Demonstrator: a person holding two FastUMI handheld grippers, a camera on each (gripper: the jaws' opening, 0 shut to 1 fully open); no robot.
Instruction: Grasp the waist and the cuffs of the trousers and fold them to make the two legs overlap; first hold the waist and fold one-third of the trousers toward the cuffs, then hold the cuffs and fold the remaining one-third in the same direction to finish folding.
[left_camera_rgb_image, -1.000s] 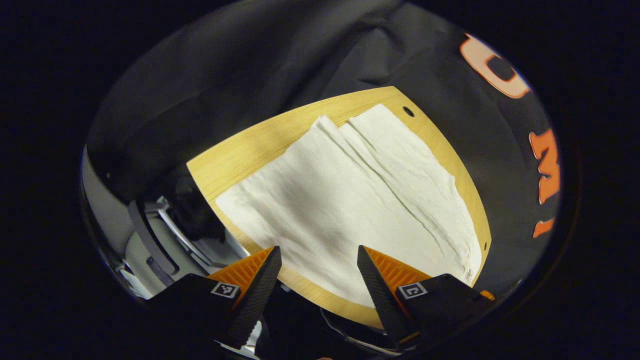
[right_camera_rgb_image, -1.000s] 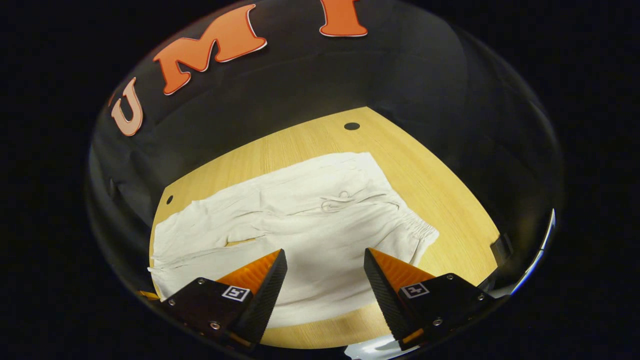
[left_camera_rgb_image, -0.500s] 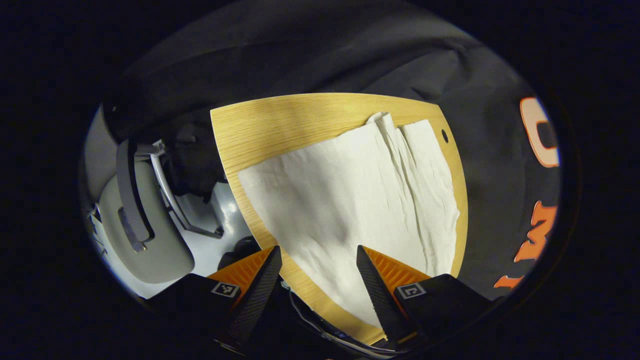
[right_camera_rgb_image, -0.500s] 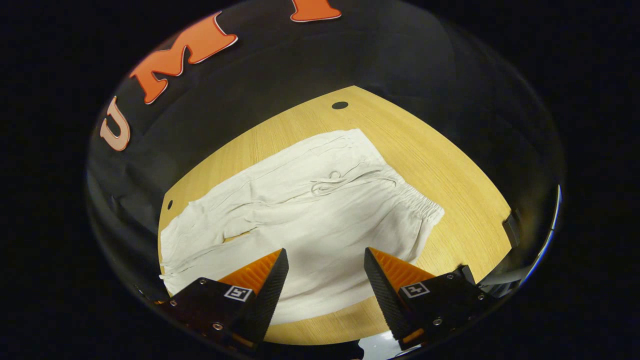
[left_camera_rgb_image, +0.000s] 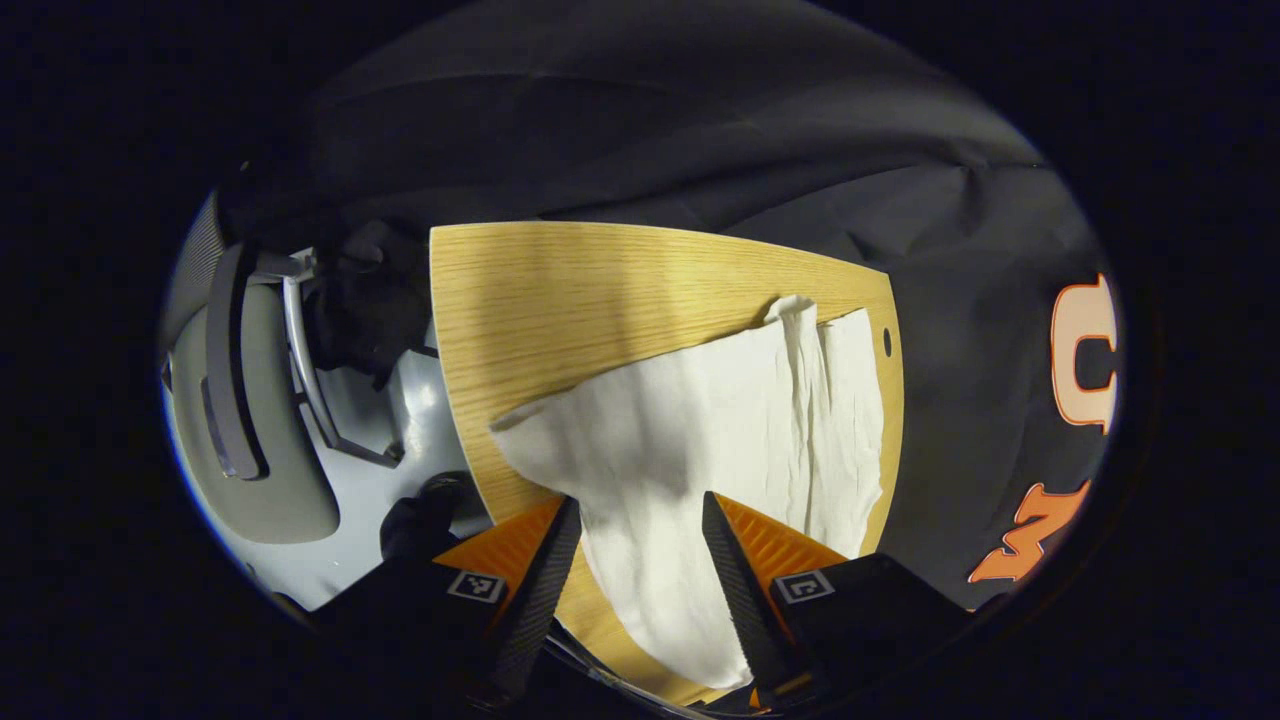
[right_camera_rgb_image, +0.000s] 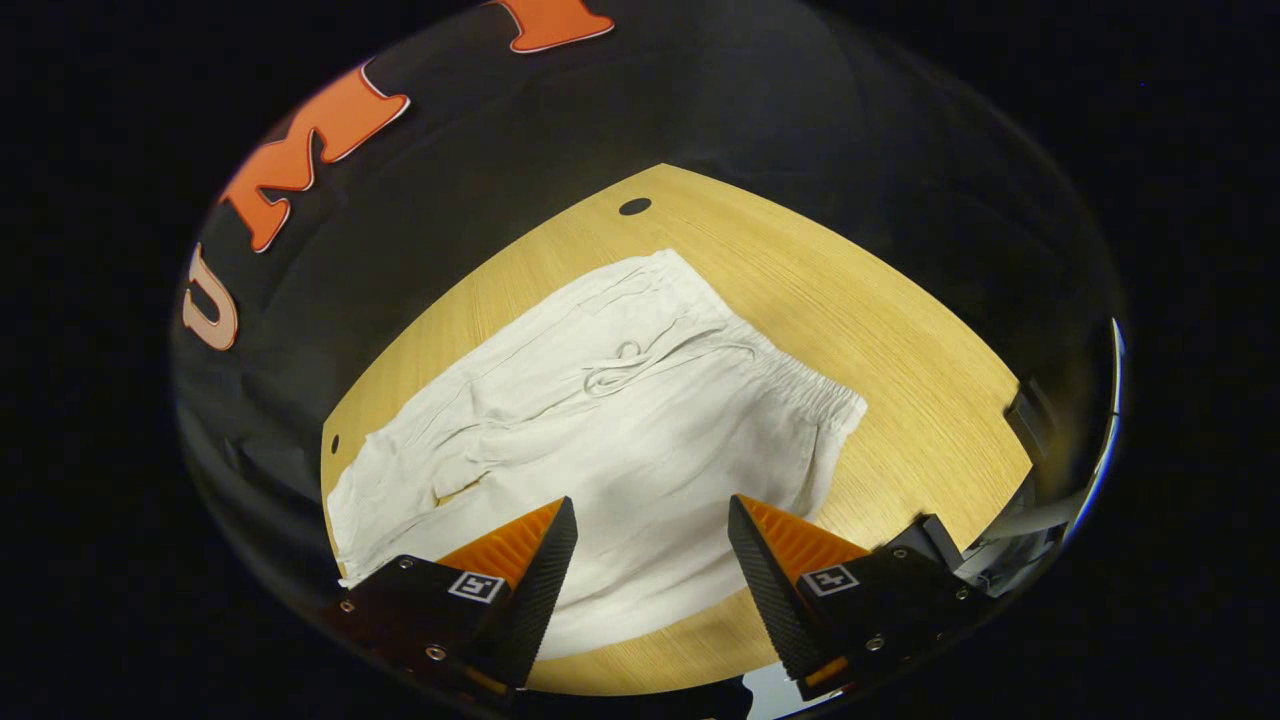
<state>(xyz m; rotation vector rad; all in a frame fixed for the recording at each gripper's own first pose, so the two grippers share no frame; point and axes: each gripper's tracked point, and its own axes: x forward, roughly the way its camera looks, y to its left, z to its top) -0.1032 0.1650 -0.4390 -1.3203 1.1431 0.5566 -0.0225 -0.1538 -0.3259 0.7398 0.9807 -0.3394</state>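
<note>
Two tools, both with fingers spread and nothing pinched yet. The trousers (right_camera_rgb_image: 610, 440) lie flat on the tabletop (right_camera_rgb_image: 880, 330), legs side by side, not overlapped, so I'd say the first fold hasn't started. I've got the right tool (right_camera_rgb_image: 650, 560) hanging above the near side of the trousers, close to the gathered waist (right_camera_rgb_image: 815, 400), since that end has to be grabbed. The left tool (left_camera_rgb_image: 630, 560) sits low over the cuff end of the trousers (left_camera_rgb_image: 720, 440), cloth showing between its fingers but not squeezed, ready to take the near leg.
</note>
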